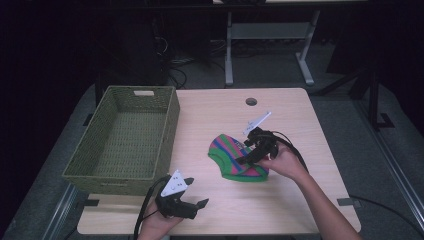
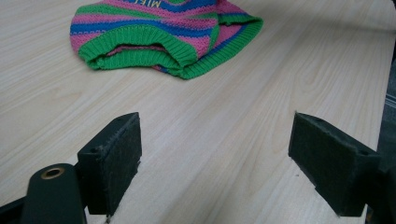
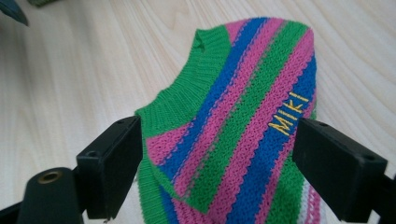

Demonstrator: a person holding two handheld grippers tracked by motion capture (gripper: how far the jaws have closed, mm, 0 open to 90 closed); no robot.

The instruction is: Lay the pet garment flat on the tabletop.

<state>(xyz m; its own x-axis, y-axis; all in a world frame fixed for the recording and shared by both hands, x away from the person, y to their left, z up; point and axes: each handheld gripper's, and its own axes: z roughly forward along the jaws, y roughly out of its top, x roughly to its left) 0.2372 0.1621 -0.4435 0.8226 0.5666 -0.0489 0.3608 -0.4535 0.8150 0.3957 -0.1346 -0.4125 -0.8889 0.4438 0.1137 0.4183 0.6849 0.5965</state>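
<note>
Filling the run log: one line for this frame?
left gripper: open, idle near table edge | right gripper: open, jaws astride striped knit garment | wicker basket: holds nothing | garment flat on table

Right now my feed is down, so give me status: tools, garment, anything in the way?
Right tool open, straddling striped green, pink and blue knitted garment. Left tool open, over bare table. Woven green basket off left; nothing in the way.

Probably a lab or workshop. A pale wooden bench (image 1: 300,130) stands on grey flooring. At twelve o'clock, loose cables (image 1: 175,70) and a metal desk frame (image 1: 270,45) sit in darkness.
</note>
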